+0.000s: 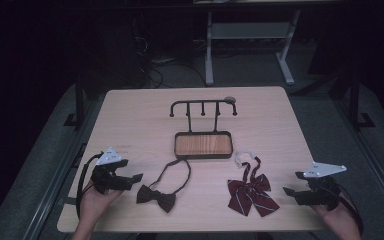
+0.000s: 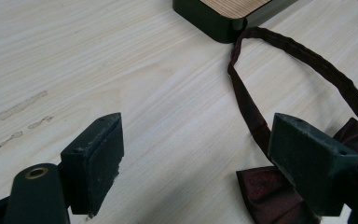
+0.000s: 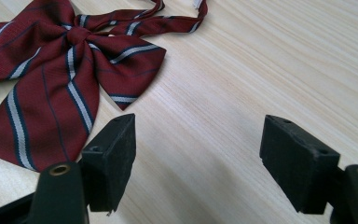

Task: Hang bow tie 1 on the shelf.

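both bow ties are light, limp cloth: the dark bow tie [image 1: 156, 197] lies just beside the wide-open left gripper [image 1: 136, 178], the striped bow tie [image 1: 252, 194] near the open right gripper [image 1: 291, 183]; pinch each at its firm centre knot

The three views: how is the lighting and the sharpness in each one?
High view: dim, surroundings nearly black, table lit, slightly soft. Left gripper view: bright, wood grain sharp, dark bow tie near the jaws softer. Right gripper view: bright, striped bow tie sharp, no glare.
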`<state>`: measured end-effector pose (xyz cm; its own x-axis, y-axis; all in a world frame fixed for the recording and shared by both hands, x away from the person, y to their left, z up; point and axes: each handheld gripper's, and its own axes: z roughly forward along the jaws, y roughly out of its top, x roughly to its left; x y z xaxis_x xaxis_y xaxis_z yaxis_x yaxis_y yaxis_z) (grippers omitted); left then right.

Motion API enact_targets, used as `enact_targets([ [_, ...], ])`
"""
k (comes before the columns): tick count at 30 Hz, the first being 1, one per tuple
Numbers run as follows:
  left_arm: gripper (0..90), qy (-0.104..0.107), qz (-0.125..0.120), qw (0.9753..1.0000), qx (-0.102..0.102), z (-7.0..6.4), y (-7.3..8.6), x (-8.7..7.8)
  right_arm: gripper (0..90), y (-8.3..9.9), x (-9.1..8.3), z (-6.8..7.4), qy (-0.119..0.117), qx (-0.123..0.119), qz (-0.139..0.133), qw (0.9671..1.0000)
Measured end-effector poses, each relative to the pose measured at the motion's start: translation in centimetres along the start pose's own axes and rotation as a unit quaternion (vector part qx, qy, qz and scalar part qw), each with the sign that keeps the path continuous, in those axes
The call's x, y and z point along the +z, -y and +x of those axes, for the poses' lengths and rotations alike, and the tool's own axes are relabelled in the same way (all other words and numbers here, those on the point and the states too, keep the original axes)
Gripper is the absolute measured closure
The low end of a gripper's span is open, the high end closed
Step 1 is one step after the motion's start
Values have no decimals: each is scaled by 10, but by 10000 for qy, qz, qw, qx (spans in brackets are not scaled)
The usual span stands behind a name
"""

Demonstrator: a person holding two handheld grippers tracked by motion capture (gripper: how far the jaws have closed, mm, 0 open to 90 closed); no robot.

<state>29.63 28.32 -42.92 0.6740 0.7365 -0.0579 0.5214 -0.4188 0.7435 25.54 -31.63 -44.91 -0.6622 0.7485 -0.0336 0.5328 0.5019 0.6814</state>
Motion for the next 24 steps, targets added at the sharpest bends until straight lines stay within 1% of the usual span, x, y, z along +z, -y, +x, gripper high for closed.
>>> enact_targets([
  [1,179,-4,8,10000,33,1,0,0,265,0,0,1,10,21,10,10000],
  [3,178,0,10,10000,19,1,0,0,263,-1,0,2,12,-14,27,10000],
  [5,178,21,6,10000,12,1,0,0,261,-1,0,3,7,1,23,10000],
  [6,179,35,-2,10000,27,1,0,0,258,-1,1,3,13,-28,9,10000],
  [8,179,54,-21,10000,5,0,0,0,252,-3,0,5,1,13,0,10000],
  [10,179,42,-55,10000,50,0,0,-1,248,-4,-1,7,8,-28,-54,10000],
  [12,179,40,-75,10000,21,-1,0,-1,247,-6,-3,9,5,-22,-57,10000],
  [13,179,42,-100,9999,15,-1,1,-1,247,-8,-3,9,1,-59,-53,10000],
  [14,179,56,-75,10000,-32,-1,2,-1,242,-10,-3,10,7,-62,-35,10000],
  [16,179,66,-43,10000,-2,1,2,-2,235,-14,-3,12,-2,-128,19,9999],
  [17,179,54,-63,10000,-35,1,2,-2,235,-15,-3,14,-14,-139,60,9999],
  [20,179,36,-117,9999,-52,2,2,-4,229,-20,-3,17,-45,-277,97,9996],
  [21,179,23,-151,9998,-88,1,2,-3,228,-23,-4,17,-42,-274,83,9996],
  [22,179,15,-152,9998,-91,2,3,-4,206,-28,-6,17,-76,-267,88,9996],
  [23,179,14,-160,9998,-110,2,3,-4,206,-28,-6,17,-76,-267,88,9996],
  [24,179,13,-138,9999,-66,3,3,-5,205,-30,-6,17,-80,-262,116,9996],
])
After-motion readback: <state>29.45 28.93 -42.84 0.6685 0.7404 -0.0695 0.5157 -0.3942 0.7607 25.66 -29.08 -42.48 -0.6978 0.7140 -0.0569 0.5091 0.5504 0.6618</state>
